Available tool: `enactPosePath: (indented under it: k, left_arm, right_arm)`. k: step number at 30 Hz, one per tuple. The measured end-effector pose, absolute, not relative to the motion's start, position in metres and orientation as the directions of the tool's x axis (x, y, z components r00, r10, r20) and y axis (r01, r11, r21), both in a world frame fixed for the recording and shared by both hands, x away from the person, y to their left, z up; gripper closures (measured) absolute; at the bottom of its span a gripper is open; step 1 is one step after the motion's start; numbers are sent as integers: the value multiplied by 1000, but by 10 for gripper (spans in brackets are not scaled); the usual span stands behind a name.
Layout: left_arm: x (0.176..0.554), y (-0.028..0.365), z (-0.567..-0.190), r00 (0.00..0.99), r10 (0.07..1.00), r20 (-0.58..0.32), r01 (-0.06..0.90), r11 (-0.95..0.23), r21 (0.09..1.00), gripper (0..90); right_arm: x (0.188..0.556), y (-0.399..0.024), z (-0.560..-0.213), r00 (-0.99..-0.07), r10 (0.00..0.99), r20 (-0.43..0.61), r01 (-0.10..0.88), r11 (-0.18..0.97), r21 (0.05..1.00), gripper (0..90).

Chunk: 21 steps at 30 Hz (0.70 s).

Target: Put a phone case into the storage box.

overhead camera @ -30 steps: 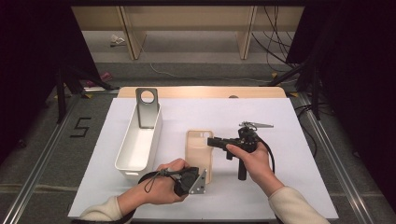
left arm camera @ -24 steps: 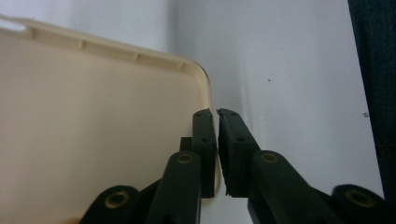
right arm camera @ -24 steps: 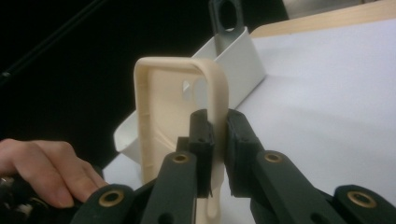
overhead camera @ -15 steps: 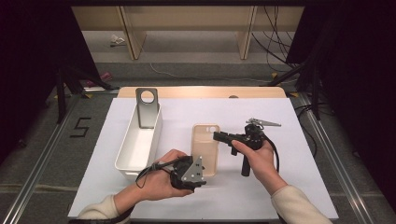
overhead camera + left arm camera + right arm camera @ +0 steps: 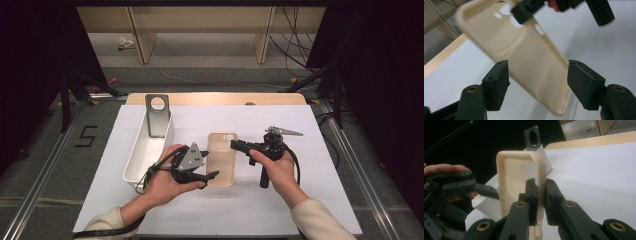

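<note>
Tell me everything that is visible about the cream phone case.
The phone case is cream, smooth and matte, like soft plastic or rubber. It is an empty shell with a raised rim, rounded corners, camera holes at one end and small side cut-outs. It is held above the white table, hollow side up. The right tool pinches one long edge. The left tool has just been opening: its pads stand on either side of the case without pressing it.

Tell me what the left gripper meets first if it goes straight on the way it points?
Probably the cream plastic phone case: it lies between the open jaws of the left gripper, untouched. The right gripper holds its edge.
</note>
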<state>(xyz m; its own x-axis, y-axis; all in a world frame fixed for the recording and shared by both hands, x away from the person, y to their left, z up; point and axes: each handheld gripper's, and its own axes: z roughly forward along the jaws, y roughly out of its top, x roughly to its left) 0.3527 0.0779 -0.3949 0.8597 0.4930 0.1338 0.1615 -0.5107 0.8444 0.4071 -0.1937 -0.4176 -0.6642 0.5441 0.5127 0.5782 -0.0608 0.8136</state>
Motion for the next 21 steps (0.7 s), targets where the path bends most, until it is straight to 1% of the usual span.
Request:
enactPosePath:
  k: [3,8,12,18,21]
  left_arm:
    - [357,85,-391,832,549,82,201,-435,878,356]
    - [363,90,-388,793,608,41,238,-371,898,357]
    - [368,93,-385,763,646,19,262,-337,904,382]
    - [379,91,-380,726,688,-15,293,-290,911,446]
    - [382,89,-380,721,692,-45,312,-266,912,516]
  right_arm:
    - [407,-194,-417,-663,547,511,576,-63,815,829]
    - [407,-194,-417,-664,551,505,571,-63,819,829]
    - [406,-193,-416,-666,553,501,567,-62,822,828]
    - [404,-190,-415,-674,554,489,559,-51,828,828]
    - [403,-189,-414,-679,556,479,550,-47,834,828]
